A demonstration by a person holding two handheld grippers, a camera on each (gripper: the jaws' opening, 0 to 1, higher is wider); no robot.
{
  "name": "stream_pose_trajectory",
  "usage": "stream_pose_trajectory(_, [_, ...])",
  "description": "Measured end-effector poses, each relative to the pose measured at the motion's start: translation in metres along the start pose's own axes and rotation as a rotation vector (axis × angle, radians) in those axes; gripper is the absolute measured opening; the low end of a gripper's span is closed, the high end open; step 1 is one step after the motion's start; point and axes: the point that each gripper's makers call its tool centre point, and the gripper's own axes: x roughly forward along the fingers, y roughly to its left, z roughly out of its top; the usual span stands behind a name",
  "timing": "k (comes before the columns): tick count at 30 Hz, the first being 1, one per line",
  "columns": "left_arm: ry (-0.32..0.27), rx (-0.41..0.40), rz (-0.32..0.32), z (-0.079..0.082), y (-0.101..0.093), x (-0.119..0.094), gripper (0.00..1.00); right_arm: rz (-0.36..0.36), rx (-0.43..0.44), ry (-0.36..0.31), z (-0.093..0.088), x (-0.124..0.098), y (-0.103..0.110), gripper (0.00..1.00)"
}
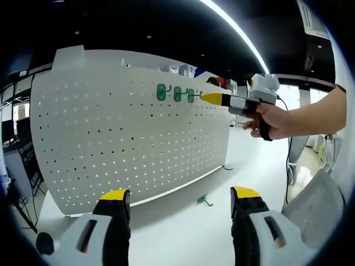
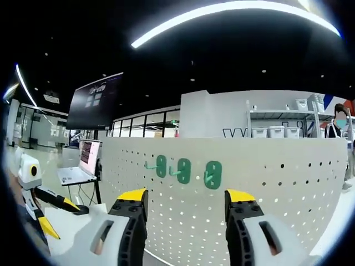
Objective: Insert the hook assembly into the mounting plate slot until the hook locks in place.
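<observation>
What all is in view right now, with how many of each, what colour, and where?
White perforated metal pegboard: one, white, upright on the table.
Green plastic hooks on the board: three, green, in a row near the top edge.
Loose green hook: one, green, lying on the table before the board.
White table: one, white, under the board.
Open laptop: one, silver, beside the board.
Left gripper: yellow-tipped, open, empty.
Right gripper: yellow-tipped, open, empty, up by the hooks.
Person's hand: one, holding the right gripper.
</observation>
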Motion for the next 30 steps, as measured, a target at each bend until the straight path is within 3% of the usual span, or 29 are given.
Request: stream_pose_trajectory(30, [0.012, -0.003, -0.010, -0.005, -0.002, 0.000, 0.77, 0.014, 0.069, 0.082, -0.044, -0.065, 0.008, 0.61])
